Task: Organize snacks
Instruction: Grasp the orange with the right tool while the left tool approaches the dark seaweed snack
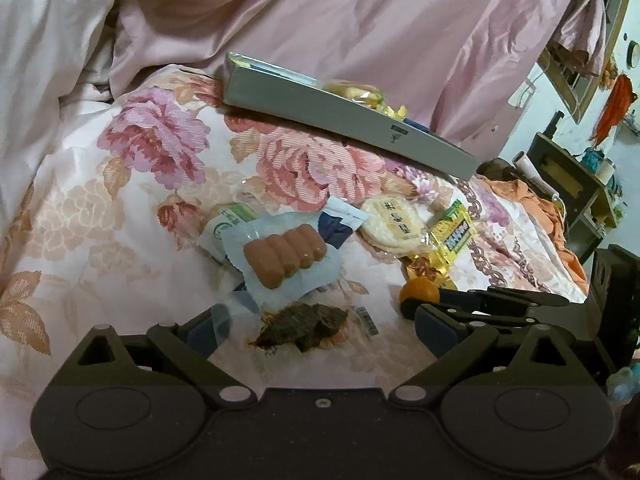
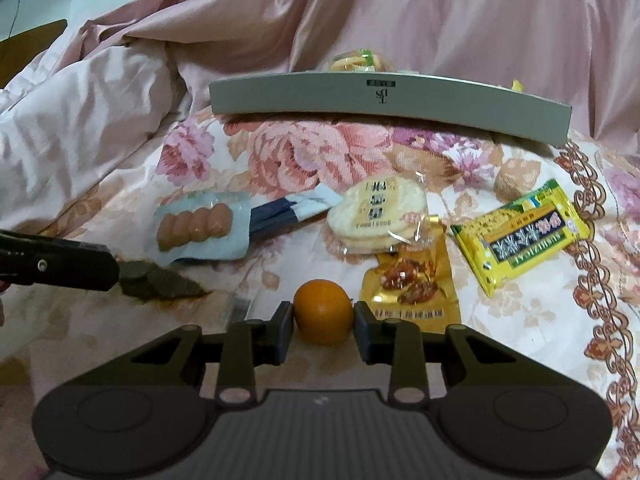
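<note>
A small orange (image 2: 324, 312) lies on the floral sheet, and my right gripper (image 2: 324, 332) is shut on it, a pad touching each side. My left gripper (image 1: 320, 330) stands open, its fingers on either side of a clear pack of dark dried meat (image 1: 304, 328). Just beyond that pack is a sausage pack (image 1: 284, 260). Round rice crackers (image 2: 376, 216), a golden nut pack (image 2: 408, 280) and a yellow-green pack (image 2: 520, 236) lie ahead and to the right of the orange. At the back, a grey box (image 2: 384, 100) holds a few wrapped snacks (image 2: 360, 60).
A dark blue sachet (image 2: 288, 212) lies behind the sausage pack. A pink duvet (image 1: 360, 20) is piled behind the box and to the left. An orange cloth (image 1: 540, 208) and a wooden shelf (image 1: 572, 184) are past the bed's right edge.
</note>
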